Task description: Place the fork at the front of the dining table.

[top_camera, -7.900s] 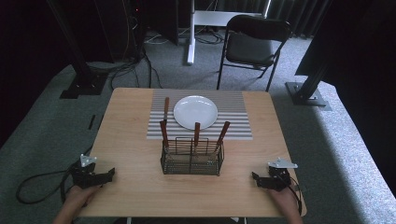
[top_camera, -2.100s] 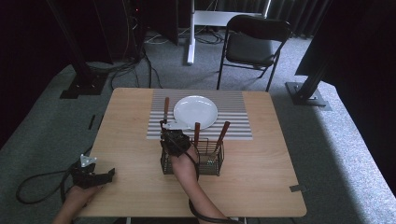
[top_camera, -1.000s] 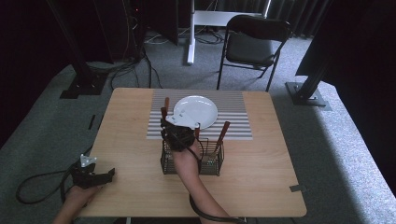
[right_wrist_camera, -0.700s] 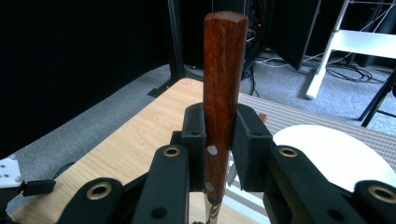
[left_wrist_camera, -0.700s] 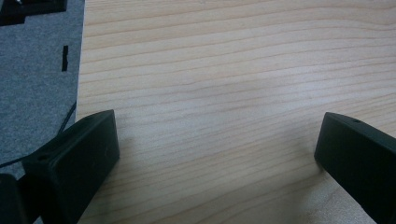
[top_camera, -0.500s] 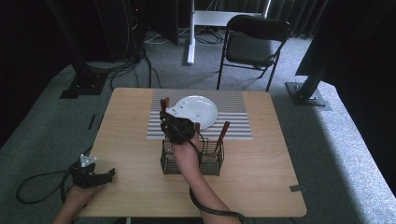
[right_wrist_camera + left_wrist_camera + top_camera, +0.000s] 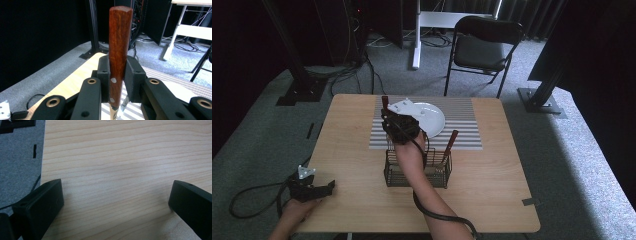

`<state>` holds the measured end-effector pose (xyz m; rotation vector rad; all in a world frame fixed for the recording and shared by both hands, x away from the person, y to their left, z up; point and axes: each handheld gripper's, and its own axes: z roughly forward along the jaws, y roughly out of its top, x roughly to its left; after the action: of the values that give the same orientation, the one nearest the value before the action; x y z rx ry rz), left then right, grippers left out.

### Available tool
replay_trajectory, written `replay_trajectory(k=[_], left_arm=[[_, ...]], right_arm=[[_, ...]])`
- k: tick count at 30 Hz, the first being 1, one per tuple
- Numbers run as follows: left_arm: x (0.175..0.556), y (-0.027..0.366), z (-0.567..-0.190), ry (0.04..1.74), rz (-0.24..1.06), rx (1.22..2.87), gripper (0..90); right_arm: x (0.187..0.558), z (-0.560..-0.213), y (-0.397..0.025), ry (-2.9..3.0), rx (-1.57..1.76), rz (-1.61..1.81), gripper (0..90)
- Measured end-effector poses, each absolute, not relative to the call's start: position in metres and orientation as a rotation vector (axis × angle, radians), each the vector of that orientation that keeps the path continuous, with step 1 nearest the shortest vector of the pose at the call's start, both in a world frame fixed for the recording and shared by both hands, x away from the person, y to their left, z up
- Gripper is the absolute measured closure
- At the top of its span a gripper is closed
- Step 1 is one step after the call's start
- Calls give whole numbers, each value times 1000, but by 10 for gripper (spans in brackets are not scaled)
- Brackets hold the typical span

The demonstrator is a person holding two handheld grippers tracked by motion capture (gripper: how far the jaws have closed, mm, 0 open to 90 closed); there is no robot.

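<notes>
High view: the bench [image 7: 492,200] is a pale wooden top on grey carpet, with a striped placemat [image 7: 462,125] toward its far side and a white plate [image 7: 432,117] on the mat. A black wire caddy [image 7: 417,170] stands on the bench just in front of the mat, and a wooden-handled utensil [image 7: 451,142] leans out of its right part. The right hand-held gripper [image 7: 399,125] is raised above the caddy's left end, over the mat's near edge and overlapping the plate's left rim; a reddish-brown wooden handle [image 7: 385,102] sticks up from it. The right forearm reaches across the caddy from the near edge, with a cable trailing along it. The left hand-held gripper [image 7: 309,186] rests on the bench near the front left corner, well apart from the caddy. A black folding chair [image 7: 484,47] stands beyond the bench.

Left gripper view: the left hand-held gripper [image 7: 116,200] has its two black jaws spread wide, bare bench wood between them and nothing held.

Right gripper view: the right hand-held gripper [image 7: 118,71] has its jaws clamped on the wooden handle [image 7: 120,42], which stands upright between the pads, two metal rivets showing on its lower part. Below it, the striped placemat [image 7: 175,82] and the bench edge are visible.
</notes>
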<state>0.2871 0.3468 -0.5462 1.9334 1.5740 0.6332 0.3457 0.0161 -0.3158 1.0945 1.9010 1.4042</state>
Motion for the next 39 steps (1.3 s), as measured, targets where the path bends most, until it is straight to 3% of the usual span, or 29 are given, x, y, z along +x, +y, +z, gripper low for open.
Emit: replay_trajectory(k=[20, 39], left_arm=[[287, 347, -546, 1573, 633, 1936, 0], [287, 347, -546, 1573, 634, 1934, 0]], right_arm=[[387, -302, 2, 1850, 1159, 1361, 761], [409, -303, -48, 1782, 1233, 1236, 761]])
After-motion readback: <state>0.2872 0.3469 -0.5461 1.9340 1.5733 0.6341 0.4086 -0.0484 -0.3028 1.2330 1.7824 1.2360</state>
